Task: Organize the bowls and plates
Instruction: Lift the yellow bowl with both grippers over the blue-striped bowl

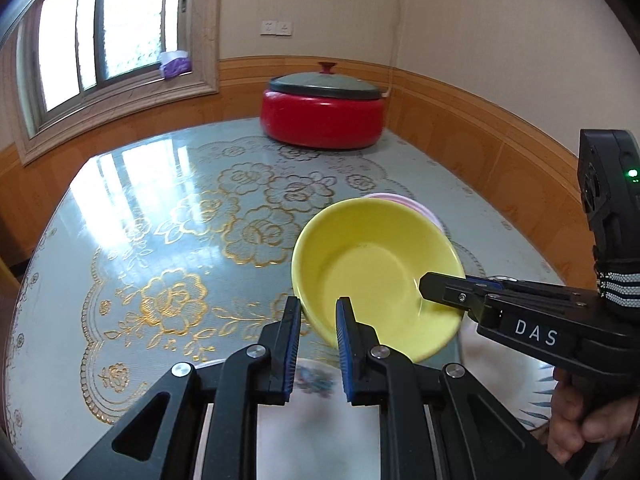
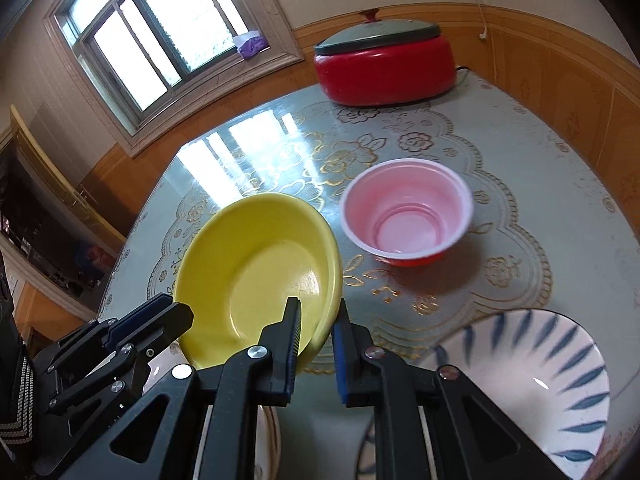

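A yellow bowl hangs tilted above the table, gripped from two sides. My left gripper is shut on its near-left rim. On the opposite rim my right gripper is shut as well. Behind the yellow bowl a pink plastic bowl stands upright on the table. A white bowl with blue leaf strokes sits at the near right. Under the grippers lies a white plate with a flower print, mostly hidden.
A red pot with a grey lid stands at the far edge of the table, against the wood-panelled wall. A window is at the far left. A person's hand holds the right gripper's handle.
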### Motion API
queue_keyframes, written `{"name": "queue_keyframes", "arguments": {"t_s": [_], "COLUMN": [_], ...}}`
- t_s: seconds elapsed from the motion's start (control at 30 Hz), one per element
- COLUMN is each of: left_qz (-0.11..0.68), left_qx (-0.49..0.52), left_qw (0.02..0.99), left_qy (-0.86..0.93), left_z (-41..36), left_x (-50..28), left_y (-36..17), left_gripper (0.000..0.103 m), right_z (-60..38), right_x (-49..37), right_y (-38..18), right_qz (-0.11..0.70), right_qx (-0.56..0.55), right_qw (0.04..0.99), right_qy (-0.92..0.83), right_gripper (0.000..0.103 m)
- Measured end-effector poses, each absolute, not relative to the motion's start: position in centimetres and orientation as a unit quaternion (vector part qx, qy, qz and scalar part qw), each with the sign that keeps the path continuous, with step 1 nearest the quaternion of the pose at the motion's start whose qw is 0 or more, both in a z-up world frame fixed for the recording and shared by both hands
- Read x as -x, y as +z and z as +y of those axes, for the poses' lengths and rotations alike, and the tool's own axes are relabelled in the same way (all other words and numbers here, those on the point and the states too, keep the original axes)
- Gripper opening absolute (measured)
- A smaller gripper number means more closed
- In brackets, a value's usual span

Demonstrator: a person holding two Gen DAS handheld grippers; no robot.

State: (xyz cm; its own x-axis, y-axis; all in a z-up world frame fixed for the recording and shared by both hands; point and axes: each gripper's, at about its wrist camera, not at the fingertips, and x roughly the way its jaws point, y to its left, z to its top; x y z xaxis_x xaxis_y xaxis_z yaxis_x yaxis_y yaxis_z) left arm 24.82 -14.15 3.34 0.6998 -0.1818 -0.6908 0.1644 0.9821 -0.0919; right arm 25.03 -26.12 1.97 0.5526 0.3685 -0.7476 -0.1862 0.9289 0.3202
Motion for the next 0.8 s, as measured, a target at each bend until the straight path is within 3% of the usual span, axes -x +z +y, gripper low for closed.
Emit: {"name": "queue_keyframes", "arguments": {"t_s": [0.8], "left_qz": [0.396], "left_qx": [-0.052], "left_qw": [0.884], "left_qy": [-0.244], "left_z": [-26.5], "left_x": [-22.5], "left_y": [1.5], "left_gripper": [0.016], "right_z": [-37.9], "right_x": [-17.2], "right_y": [0.0], "right_qz": [0.474], "right_qx": [-0.138], "right_qw": [0.869], "right_qy": [0.035], "right_gripper": [0.014]}}
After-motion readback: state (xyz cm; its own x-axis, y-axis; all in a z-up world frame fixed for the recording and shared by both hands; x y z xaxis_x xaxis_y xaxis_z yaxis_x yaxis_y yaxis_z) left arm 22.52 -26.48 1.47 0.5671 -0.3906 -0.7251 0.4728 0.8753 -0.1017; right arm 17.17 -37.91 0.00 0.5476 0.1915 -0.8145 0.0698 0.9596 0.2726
